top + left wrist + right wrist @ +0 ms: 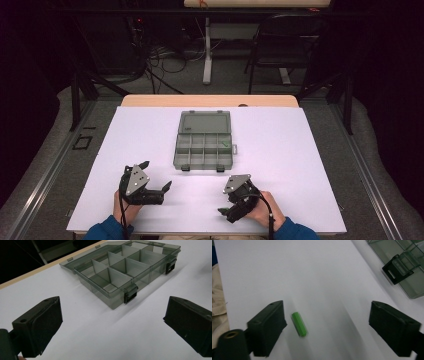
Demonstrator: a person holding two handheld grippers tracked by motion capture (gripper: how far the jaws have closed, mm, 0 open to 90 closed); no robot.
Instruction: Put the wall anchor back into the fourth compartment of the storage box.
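One open box (205,145) on the counter (300,165); one green peg (299,324); two tools (152,176) (223,201), both spread apart, empty.

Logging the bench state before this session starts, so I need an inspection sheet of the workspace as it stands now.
Surface: white board on a wooden table, bare around the items.
Job's things: grey compartment box, lid open and laid back; small green plug on the board between the right tongs' jaws; a green piece in a box compartment.
Clutter: nothing seen.
Grippers: left tongs open, empty; right tongs open, empty.
Cables: tangle on floor beyond the table.
Surroundings: chair, dark room.
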